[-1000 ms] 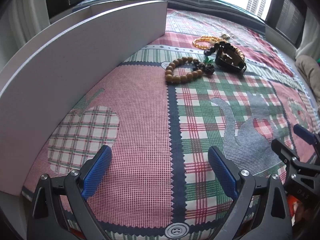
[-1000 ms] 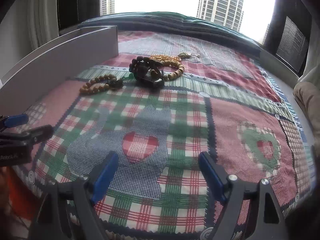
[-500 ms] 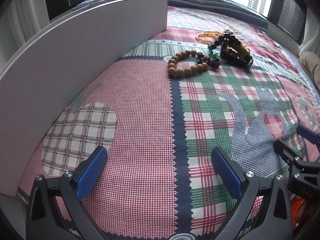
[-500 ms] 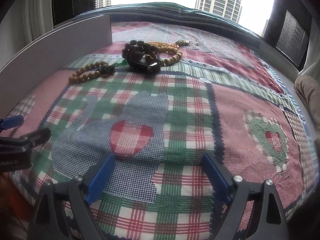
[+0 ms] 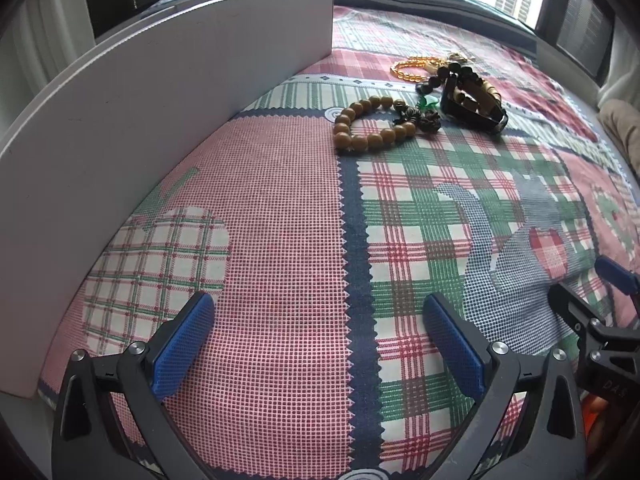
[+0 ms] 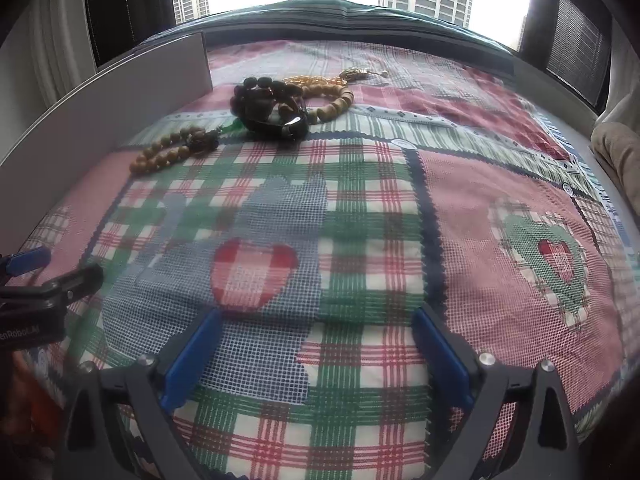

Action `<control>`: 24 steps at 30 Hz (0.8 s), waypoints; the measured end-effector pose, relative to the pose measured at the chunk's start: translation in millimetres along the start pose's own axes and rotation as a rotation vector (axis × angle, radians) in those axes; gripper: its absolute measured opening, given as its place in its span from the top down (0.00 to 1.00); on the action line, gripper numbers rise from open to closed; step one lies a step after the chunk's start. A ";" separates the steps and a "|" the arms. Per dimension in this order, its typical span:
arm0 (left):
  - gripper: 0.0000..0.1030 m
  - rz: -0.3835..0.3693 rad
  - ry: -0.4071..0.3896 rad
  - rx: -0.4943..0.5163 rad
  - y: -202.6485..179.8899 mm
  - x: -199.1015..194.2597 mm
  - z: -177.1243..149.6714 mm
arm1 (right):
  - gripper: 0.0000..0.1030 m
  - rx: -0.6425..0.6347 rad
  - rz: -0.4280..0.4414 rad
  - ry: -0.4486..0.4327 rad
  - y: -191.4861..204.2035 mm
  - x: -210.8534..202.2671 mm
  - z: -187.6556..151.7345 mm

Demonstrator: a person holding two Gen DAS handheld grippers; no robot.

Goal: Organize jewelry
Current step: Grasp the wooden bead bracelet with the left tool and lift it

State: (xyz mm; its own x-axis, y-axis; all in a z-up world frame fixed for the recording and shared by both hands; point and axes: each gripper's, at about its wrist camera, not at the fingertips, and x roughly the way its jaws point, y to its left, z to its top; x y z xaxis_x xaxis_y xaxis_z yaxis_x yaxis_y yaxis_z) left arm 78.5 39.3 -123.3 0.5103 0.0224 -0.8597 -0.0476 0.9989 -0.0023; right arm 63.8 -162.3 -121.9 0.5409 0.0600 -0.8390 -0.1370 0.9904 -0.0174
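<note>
Reaching first for the wooden bead bracelet [image 5: 370, 124] seems best: left gripper [image 5: 316, 340] and right gripper [image 6: 316, 354] both hold their jaws apart, empty, well short of it.

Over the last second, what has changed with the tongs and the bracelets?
Both tongs, left and right, have eased forward toward the jewelry, which sits larger in both views; both open, nothing grasped. The tan wooden bead bracelet, dark bead bracelet pile, amber bead strand and white box lie where they were.
</note>
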 end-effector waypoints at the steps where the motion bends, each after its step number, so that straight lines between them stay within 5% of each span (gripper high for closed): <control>1: 0.00 -0.003 0.001 0.004 0.0 0.2 0.7 | 0.05 -0.002 0.001 -0.004 -0.2 -0.4 -0.7; 8: 0.01 0.078 -0.079 0.061 -3.6 -17.3 5.3 | 0.05 -0.011 -0.023 -0.057 -7.0 -11.2 0.7; 13: 0.01 -0.030 -0.089 0.018 6.5 -25.3 31.4 | 0.05 0.031 -0.040 -0.158 -18.6 -28.9 5.0; 24: 0.08 -0.005 -0.070 0.036 3.4 5.6 109.0 | 0.05 0.068 0.046 -0.153 -25.3 -27.0 -0.3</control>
State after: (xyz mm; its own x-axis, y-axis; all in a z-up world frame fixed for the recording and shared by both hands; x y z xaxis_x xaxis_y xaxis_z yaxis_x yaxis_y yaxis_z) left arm 174.8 47.4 -72.5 0.5694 0.0188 -0.8219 -0.0146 0.9998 0.0128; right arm 52.4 -189.0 -98.9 0.6560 0.1188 -0.7454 -0.1107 0.9920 0.0606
